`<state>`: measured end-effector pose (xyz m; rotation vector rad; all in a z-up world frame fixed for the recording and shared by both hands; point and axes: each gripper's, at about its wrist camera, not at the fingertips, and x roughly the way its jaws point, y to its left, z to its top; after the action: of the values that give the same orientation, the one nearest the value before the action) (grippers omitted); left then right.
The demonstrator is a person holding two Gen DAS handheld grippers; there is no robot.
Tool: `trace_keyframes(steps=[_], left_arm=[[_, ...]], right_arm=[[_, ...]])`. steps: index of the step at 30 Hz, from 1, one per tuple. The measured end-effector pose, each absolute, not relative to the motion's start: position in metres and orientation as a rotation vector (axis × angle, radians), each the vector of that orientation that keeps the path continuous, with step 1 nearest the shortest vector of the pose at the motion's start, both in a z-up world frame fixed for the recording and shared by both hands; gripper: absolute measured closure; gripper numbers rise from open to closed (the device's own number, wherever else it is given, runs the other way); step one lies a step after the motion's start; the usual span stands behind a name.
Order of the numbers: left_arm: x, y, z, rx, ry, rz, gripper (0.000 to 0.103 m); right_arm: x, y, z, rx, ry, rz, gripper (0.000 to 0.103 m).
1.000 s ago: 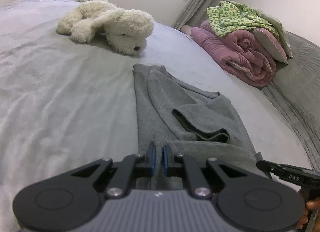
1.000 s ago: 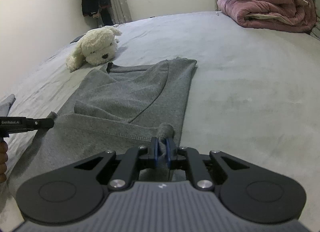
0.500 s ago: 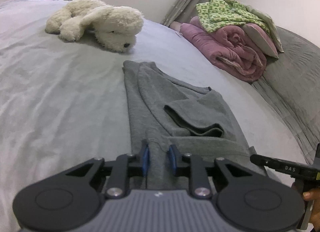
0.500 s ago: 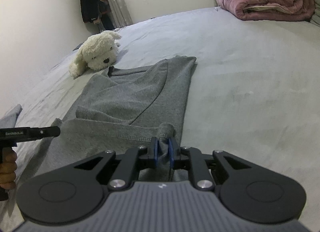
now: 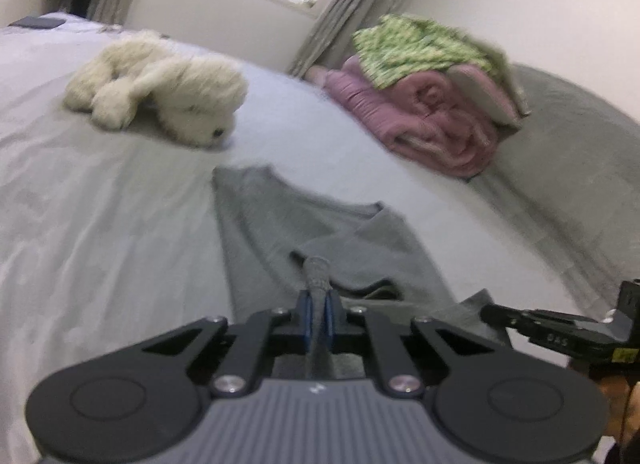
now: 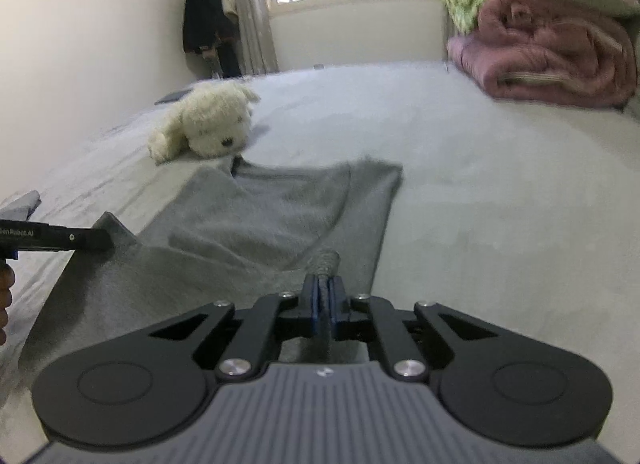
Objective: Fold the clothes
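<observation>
A grey shirt [image 5: 320,232] lies partly folded on the bed [image 5: 100,224], its collar toward the white plush dog [image 5: 160,88]. The left gripper [image 5: 316,314] has its fingers pinched on a bunched bit of the shirt's near hem, lifted off the bed. The right gripper [image 6: 323,306] is closing its fingers on the other near corner, cloth squeezed between them. A pink quilt [image 6: 552,52] with a green cloth [image 5: 420,48] on top sits at the bed's far right.

A folded grey cotton T-shirt [image 5: 320,232] lies on the grey-sheeted bed [image 5: 100,224], a cream plush dog [image 5: 168,92] behind it; a rolled pink quilt [image 5: 432,124] lies far right.
</observation>
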<state>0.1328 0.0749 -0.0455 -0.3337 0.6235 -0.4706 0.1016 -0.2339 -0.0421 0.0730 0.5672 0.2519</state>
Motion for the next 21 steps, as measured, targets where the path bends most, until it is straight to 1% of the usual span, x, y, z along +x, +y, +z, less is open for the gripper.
trace_keyframes(steps=[5, 11, 19, 21], left_arm=[[0.138, 0.08, -0.041, -0.391, 0.585, -0.51, 0.096], [0.15, 0.091, -0.03, -0.552, 0.502, -0.596, 0.097], [0.161, 0.092, 0.025, -0.674, 0.295, -0.768, 0.097], [0.18, 0.091, 0.026, -0.675, 0.277, -0.756, 0.097]], right_arm=[[0.101, -0.232, -0.03, 0.04, 0.508, 0.235, 0.097], [0.109, -0.234, -0.013, 0.041, 0.426, 0.251, 0.097], [0.128, -0.234, 0.031, 0.073, 0.273, 0.326, 0.097], [0.143, -0.236, 0.039, 0.097, 0.256, 0.322, 0.097]])
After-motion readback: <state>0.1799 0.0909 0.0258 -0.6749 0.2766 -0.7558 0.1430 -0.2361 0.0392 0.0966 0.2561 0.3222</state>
